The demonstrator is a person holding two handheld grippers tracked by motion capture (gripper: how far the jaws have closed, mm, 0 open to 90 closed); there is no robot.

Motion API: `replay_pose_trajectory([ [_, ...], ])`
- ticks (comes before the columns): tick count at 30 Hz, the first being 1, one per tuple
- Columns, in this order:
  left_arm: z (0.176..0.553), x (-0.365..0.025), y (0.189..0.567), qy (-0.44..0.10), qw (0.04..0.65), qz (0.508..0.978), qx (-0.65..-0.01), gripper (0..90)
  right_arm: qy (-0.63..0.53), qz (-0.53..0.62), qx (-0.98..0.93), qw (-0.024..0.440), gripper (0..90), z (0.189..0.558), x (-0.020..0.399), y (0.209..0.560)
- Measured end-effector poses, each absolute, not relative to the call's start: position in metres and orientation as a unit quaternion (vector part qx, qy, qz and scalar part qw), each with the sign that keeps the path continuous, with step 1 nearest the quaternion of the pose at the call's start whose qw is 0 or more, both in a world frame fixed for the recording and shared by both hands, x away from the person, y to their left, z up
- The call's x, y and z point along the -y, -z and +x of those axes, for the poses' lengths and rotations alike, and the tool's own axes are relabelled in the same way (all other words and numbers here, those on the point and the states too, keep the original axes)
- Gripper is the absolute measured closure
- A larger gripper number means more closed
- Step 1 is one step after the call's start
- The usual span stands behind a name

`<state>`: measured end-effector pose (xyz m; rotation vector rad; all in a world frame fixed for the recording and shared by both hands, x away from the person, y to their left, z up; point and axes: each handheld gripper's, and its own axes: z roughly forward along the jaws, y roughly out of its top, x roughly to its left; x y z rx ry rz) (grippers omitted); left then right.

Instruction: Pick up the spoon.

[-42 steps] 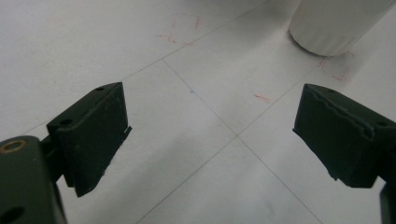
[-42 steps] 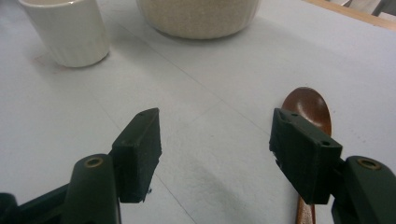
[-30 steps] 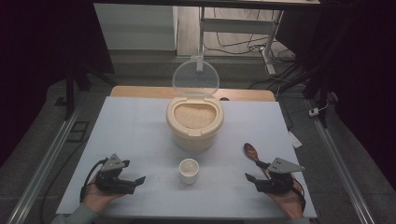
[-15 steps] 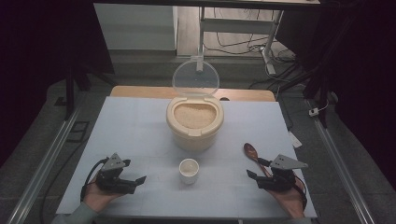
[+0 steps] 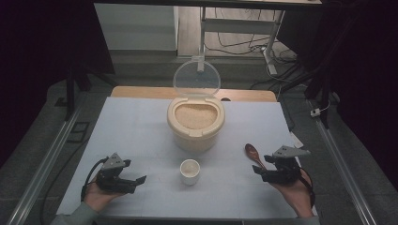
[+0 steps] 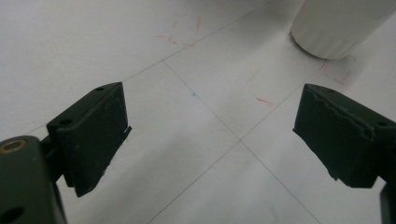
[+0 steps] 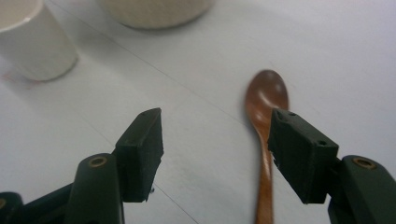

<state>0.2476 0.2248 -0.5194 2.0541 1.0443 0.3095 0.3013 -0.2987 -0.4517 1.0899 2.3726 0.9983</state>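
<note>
1. A white counter carries 3 things: a cream rice container, a small white cup and a brown wooden spoon.
2. The rice container stands at the middle of the counter, toward the far side. Its clear round lid is swung up and stands upright behind the opening, and pale rice fills the inside.
3. The cup stands upright just in front of the container, apart from it, between the 2 hands.
4. The spoon lies flat on the counter at the right, bowl toward the far side, handle running back toward the person.
5. The left hand-held gripper is held low at the near left of the counter in the person's left hand. Its jaws are spread wide and hold nothing. In the left gripper view, the left hand-held gripper looks over bare counter with thin grid lines and faint red marks, and the foot of the cup shows at the top right.
6. The right hand-held gripper is held in the right hand at the near right, just beside the spoon's handle. In the right gripper view, the right hand-held gripper is released, jaws apart; the spoon passes partly under the right-side jaw, not between the 2. I cannot tell whether that jaw touches it.
</note>
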Motion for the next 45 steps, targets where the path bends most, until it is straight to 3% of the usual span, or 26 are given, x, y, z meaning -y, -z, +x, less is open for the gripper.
replay_pose_trajectory([
  [11, 0.247, -0.226, 0.519, -0.125, 0.398, 0.810, -0.412, 9.4, -0.275, 0.419, -0.854, 0.139, 36.7, 0.327, 0.294, 0.429],
  [33, 0.244, -0.226, 0.521, -0.126, 0.393, 0.813, -0.410, 9.4, -0.167, 0.443, -0.875, 0.102, 44.3, 0.343, 0.301, 0.462],
  [45, 0.243, -0.225, 0.521, -0.128, 0.390, 0.816, -0.408, 9.2, -0.135, 0.454, -0.877, 0.079, 57.2, 0.344, 0.307, 0.480],
])
